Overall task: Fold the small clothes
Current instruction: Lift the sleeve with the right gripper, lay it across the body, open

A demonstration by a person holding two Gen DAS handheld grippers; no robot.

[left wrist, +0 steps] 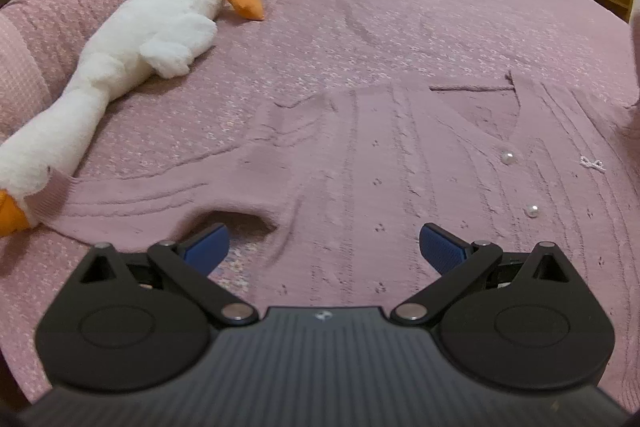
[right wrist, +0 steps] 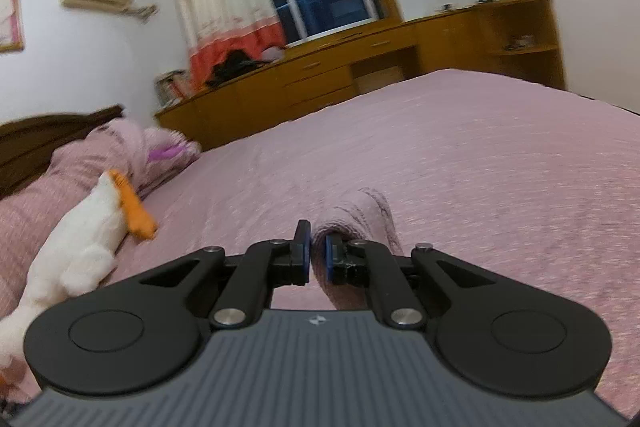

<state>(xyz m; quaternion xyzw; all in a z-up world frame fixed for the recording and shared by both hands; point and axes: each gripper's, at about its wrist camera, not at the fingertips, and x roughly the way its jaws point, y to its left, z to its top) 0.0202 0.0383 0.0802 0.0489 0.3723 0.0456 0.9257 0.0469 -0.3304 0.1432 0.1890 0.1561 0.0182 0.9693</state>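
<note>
The work surface is a bed [left wrist: 400, 7] with a pink cover. At its left lies a white plush goose [left wrist: 152, 27], its head end touching the left cuff [left wrist: 56, 193] of the garment.

The garment is a pink knit cardigan [left wrist: 380, 155], spread front-up on the bed just ahead of the left claw [left wrist: 324, 251]. Its left sleeve runs out toward the goose. Two pearl buttons [left wrist: 508, 157] mark the front placket, right of centre.

Left claw: spread wide, holding nothing, hovering just above the lower body of the cardigan. One fingertip [left wrist: 210, 247] sits over the gap under the armpit.

Right claw [right wrist: 318, 257]: pressed together, pinching a fold of pink knit [right wrist: 360, 215] that rises in a ridge past the pads. The fabric matches the cardigan; judged to be its right sleeve or right edge, which lifts out of the left wrist view at the far right.

Step in hand, as judged: first fold, right side being carried inward across the body. Left side not yet folded.

Next move calls for:
- carrying the pinched fold leftward over the placket and laying it flat;
- opening the right claw only once the fabric rests on the body;
- the left claw then gripping the left sleeve, near the cuff, clear of the goose.
</note>
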